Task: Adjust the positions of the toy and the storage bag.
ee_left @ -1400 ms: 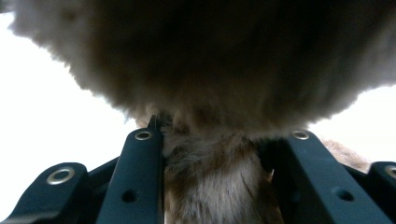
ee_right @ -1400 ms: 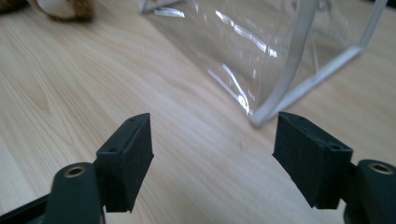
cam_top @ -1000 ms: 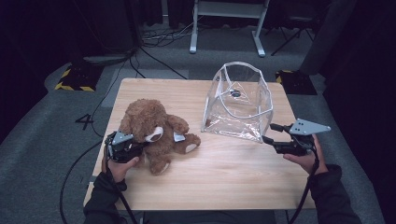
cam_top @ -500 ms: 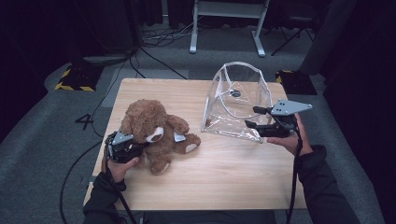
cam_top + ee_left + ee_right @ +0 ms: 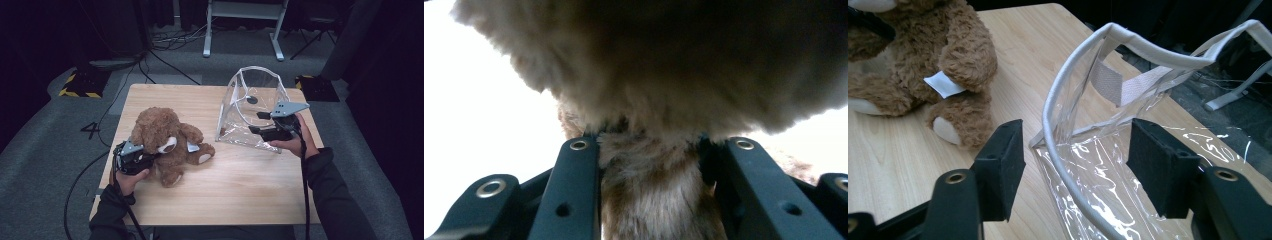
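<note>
1. My left gripper [image 5: 150, 156] is clamped on the brown teddy bear [image 5: 167, 137] — plush pinched between both jaws — at the left half of the wooden table [image 5: 235, 195].
2. The clear plastic bag [image 5: 250, 107] lies on its side, right of the bear.
3. My right gripper [image 5: 259, 123] has just closed slightly — jaws apart, straddling the bag's white-trimmed rim [image 5: 1068, 95], gripping nothing.

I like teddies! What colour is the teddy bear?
Brown teddy bear, with pale paws; high view shows it best.

Wooden table [image 5: 240, 200] on grey carpet [image 5: 45, 165]; white metal stand [image 5: 242, 10] behind (black-yellow striped block [image 5: 77, 86] at left).
</note>
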The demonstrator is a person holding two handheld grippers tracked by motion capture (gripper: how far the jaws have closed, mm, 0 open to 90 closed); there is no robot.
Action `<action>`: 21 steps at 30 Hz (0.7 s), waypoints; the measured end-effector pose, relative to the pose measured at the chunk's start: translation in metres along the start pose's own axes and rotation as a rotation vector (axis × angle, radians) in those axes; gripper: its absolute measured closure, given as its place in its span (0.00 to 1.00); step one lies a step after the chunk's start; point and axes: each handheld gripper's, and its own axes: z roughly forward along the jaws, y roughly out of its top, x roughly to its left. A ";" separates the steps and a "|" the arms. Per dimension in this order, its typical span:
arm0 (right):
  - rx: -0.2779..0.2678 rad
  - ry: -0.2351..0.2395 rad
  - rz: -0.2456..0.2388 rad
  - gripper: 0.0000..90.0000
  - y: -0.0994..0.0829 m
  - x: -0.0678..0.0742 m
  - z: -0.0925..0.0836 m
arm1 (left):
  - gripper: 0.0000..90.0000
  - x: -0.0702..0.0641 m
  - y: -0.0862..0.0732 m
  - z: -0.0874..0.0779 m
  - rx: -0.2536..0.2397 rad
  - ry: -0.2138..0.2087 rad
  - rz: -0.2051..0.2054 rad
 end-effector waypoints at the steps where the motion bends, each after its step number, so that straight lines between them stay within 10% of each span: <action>1: 0.006 0.000 0.003 0.46 0.000 0.000 0.002 | 0.73 0.000 0.000 0.000 0.000 0.004 0.000; 11: 0.041 -0.033 -0.010 0.61 -0.003 0.000 0.021 | 0.73 0.000 0.000 0.001 -0.002 -0.001 -0.004; 21: 0.031 0.015 -0.064 0.97 -0.002 0.005 0.020 | 0.73 0.000 0.000 0.002 -0.004 -0.004 -0.008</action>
